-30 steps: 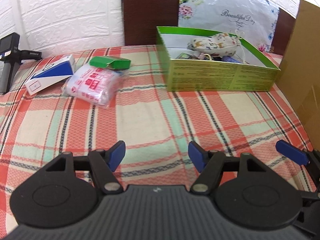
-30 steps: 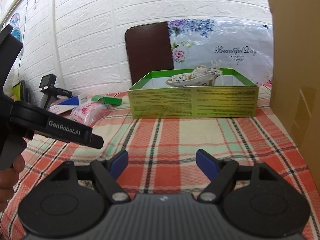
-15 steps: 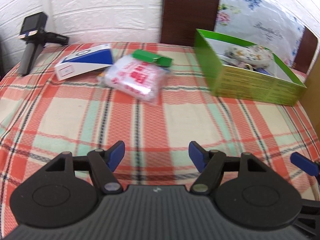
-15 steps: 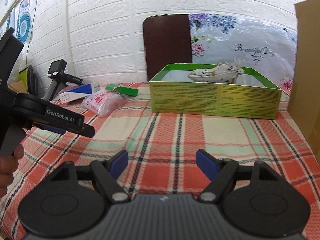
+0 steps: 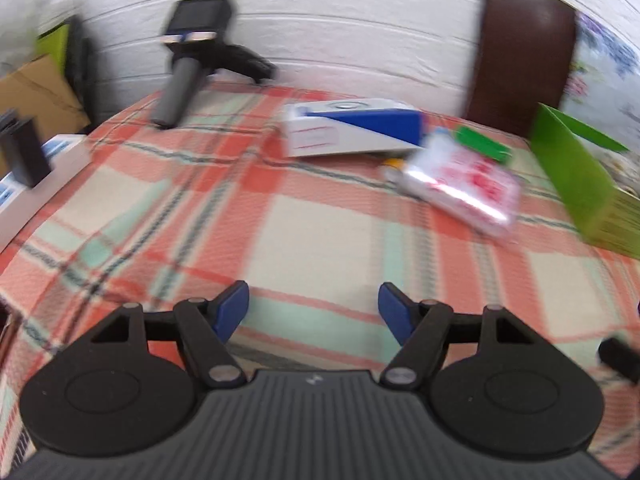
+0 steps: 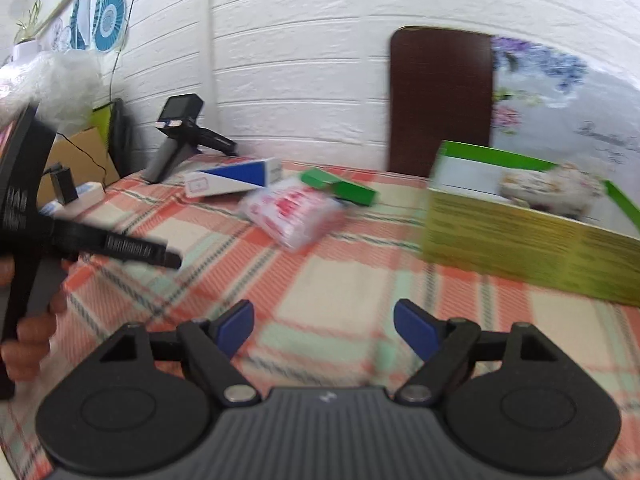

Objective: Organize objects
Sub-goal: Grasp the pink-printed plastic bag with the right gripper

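On the plaid cloth lie a white and blue box [image 5: 352,130] [image 6: 234,178], a clear packet with red print [image 5: 464,182] [image 6: 294,210] and a small green box [image 5: 484,144] [image 6: 340,187]. An open green box [image 6: 528,236] [image 5: 576,184] stands to their right and holds a floral pouch [image 6: 552,188]. My left gripper [image 5: 313,310] hovers open over bare cloth, well short of the objects, nothing between its blue pads. My right gripper [image 6: 323,326] is open and empty too, nearer the green box. Both views are blurred.
A black handheld device [image 5: 188,60] [image 6: 176,136] leans at the far left of the cloth by the white brick wall. A dark chair back [image 6: 440,100] stands behind. White items [image 5: 24,184] sit off the left edge. A hand [image 6: 24,320] grips the left tool's handle.
Both views have swung left: the green box has slid toward the right edge and the black device and loose objects have come toward centre. Both grippers stay open and empty.
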`<move>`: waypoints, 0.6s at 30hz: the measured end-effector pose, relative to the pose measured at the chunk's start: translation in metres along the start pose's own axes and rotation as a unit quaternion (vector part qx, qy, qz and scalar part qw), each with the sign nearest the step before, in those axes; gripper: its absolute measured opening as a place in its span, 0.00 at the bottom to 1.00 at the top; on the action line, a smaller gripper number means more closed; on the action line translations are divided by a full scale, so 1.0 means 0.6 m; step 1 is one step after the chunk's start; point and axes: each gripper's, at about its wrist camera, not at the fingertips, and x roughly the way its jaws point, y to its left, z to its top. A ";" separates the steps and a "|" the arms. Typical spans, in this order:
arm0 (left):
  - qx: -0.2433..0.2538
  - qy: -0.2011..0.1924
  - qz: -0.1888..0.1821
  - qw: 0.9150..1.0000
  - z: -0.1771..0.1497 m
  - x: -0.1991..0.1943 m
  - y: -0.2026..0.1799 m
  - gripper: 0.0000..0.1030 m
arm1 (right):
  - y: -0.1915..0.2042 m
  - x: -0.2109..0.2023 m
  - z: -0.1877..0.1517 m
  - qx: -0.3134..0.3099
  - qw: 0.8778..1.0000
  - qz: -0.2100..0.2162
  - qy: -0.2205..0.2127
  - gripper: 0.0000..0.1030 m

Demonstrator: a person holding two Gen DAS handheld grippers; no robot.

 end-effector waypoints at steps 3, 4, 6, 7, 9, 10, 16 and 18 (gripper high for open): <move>0.004 -0.031 -0.003 0.999 -0.014 0.001 0.016 0.80 | 0.007 0.050 0.031 0.013 1.000 0.017 0.002 0.77; 0.001 -0.043 -0.011 0.999 -0.019 -0.001 0.018 0.84 | 0.007 0.070 0.042 0.019 1.000 0.017 0.003 0.78; -0.001 -0.057 -0.018 0.998 -0.022 0.000 0.017 0.86 | 0.004 0.112 0.063 0.034 0.999 0.020 0.008 0.78; -0.004 -0.059 -0.023 0.998 -0.022 0.001 0.018 0.87 | 0.002 0.134 0.072 0.043 0.999 0.023 0.014 0.81; -0.013 -0.064 -0.034 0.997 -0.021 0.002 0.023 0.88 | -0.007 0.176 0.091 0.071 0.997 0.033 0.021 0.86; -0.018 -0.066 -0.039 0.997 -0.021 0.000 0.025 0.88 | -0.014 0.195 0.100 0.093 0.995 0.039 0.021 0.90; -0.040 -0.074 -0.065 0.994 -0.021 0.003 0.034 0.90 | -0.018 0.286 0.123 0.108 0.992 0.054 0.041 0.90; -0.043 -0.075 -0.068 0.994 -0.021 0.003 0.035 0.90 | -0.010 0.283 0.125 0.084 0.994 0.066 0.038 0.75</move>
